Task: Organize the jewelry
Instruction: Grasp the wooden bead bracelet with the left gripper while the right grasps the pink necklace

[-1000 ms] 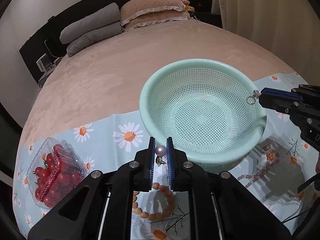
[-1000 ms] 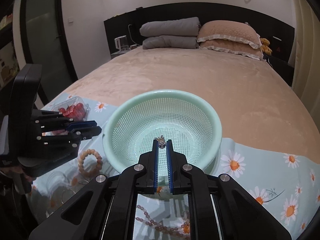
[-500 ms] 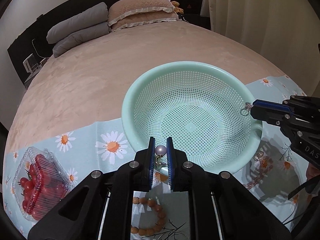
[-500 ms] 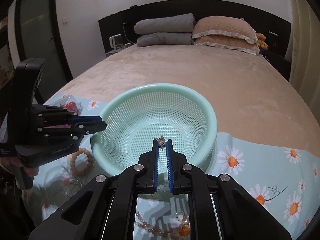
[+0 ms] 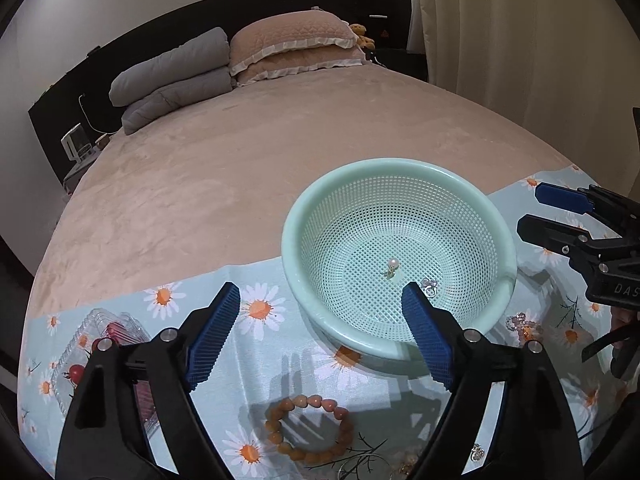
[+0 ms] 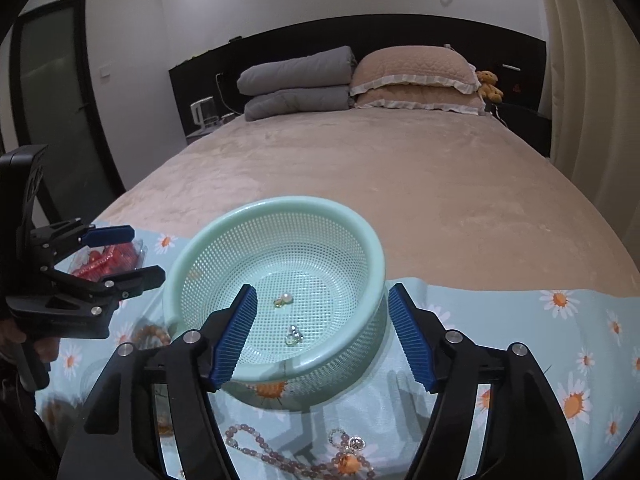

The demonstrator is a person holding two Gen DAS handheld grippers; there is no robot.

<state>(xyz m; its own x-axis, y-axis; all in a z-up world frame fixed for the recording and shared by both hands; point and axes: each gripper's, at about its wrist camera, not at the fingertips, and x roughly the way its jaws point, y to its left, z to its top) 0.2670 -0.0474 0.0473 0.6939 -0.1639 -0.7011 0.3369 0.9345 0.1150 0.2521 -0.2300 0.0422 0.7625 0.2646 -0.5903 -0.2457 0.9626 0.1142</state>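
Note:
A mint green mesh basket (image 5: 496, 216) (image 6: 360, 240) stands on the daisy cloth on the bed. A pearl earring (image 5: 393, 267) (image 6: 283, 300) and a small silver ring piece (image 5: 429, 286) (image 6: 294, 336) lie on its bottom. My left gripper (image 5: 320, 320) is open and empty just in front of the basket's near rim. My right gripper (image 6: 322, 326) is open and empty, its fingers straddling the basket's near rim. An orange bead bracelet (image 5: 310, 428) lies on the cloth under the left gripper. A pink bead necklace (image 6: 272, 456) lies under the right gripper.
A clear box of cherry tomatoes (image 5: 96, 344) (image 6: 112, 258) sits on the cloth left of the basket. More small jewelry (image 5: 520, 322) lies on the cloth at the right. Pillows (image 6: 412, 76) and folded grey bedding (image 6: 296, 80) lie at the bed's head.
Both grippers have opened. The pearl earring from the left gripper and the silver piece from the right one now lie in the basket. Both grippers drew back a little.

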